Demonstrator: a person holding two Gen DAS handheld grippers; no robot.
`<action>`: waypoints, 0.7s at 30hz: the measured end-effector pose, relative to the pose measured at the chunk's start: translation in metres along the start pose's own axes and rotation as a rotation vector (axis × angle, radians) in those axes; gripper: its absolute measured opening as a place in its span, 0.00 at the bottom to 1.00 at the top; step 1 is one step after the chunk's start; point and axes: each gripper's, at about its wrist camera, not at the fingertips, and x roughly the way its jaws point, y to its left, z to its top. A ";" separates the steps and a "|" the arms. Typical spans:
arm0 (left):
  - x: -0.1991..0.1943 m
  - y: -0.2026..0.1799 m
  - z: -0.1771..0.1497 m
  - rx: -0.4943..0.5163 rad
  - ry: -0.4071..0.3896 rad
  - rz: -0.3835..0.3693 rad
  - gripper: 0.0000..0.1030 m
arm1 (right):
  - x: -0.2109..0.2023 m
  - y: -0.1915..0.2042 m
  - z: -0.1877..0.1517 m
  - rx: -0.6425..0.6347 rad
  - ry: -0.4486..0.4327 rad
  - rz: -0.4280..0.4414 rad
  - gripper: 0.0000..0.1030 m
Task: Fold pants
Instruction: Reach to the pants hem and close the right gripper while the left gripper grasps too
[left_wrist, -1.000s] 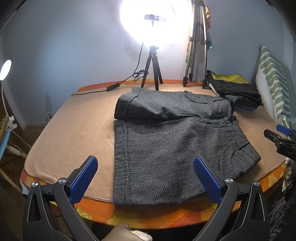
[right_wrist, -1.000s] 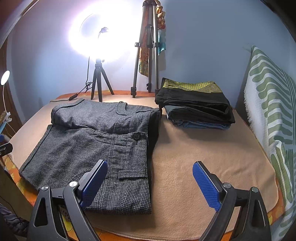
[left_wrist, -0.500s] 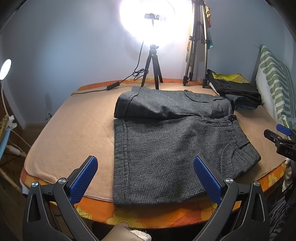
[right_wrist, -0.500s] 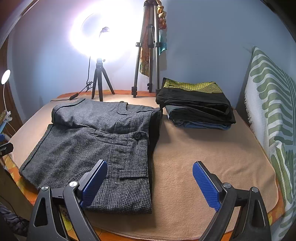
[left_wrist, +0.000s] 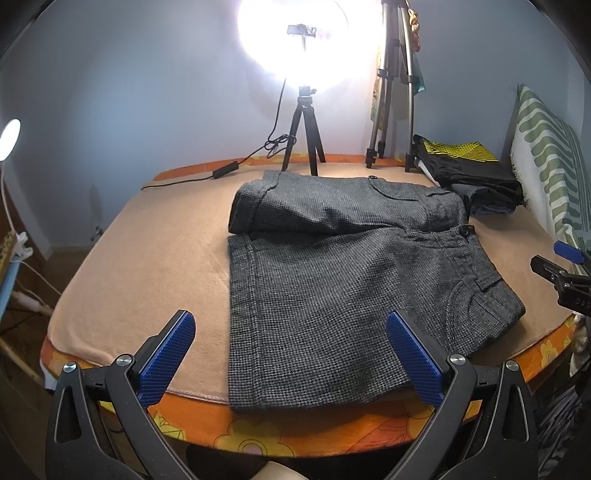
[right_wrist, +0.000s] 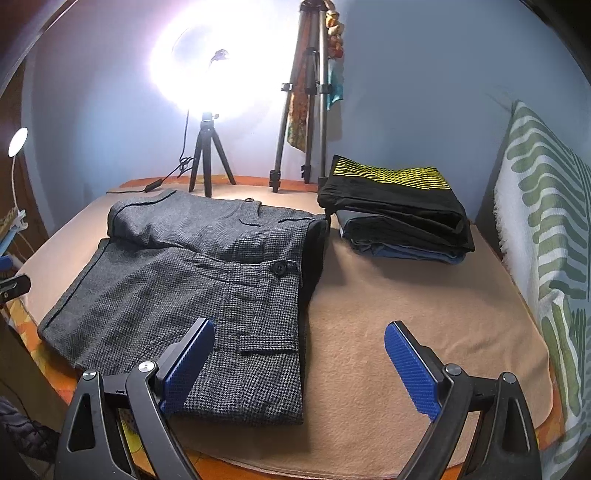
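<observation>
**Shorts half-folded, both tongs hanging back at the near edge**

Peach felt blanket covers the round surface (left_wrist: 122, 258), with an orange flowered cloth peeking out at the rim. The grey houndstooth woven pants (left_wrist: 332, 280) lie flat on it near the front edge, far part already turned over on itself into a soft roll. I'd guess that's fold one, with another to go.

The left tongs (left_wrist: 291, 354) hover spread wide over the near hem, gripping nothing. The right tongs (right_wrist: 299, 363) are also released, above the pocket corner.

Room-wise: bare blanket to the left and right. The stack of black and yellow folded clothes (right_wrist: 399, 218) sits just beside the waistband's far corner, maybe touching, hard to tell. The black ring-light tripod (left_wrist: 304, 147) stands close behind.
</observation>
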 end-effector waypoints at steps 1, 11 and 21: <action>0.001 0.001 0.000 0.000 0.003 -0.003 1.00 | 0.000 0.000 0.000 -0.005 0.002 0.006 0.92; 0.016 0.031 -0.009 0.052 0.002 -0.057 0.89 | 0.000 0.007 -0.011 -0.135 -0.017 0.067 0.87; 0.023 0.056 -0.034 0.211 0.129 -0.096 0.51 | 0.007 0.033 -0.031 -0.374 0.036 0.204 0.79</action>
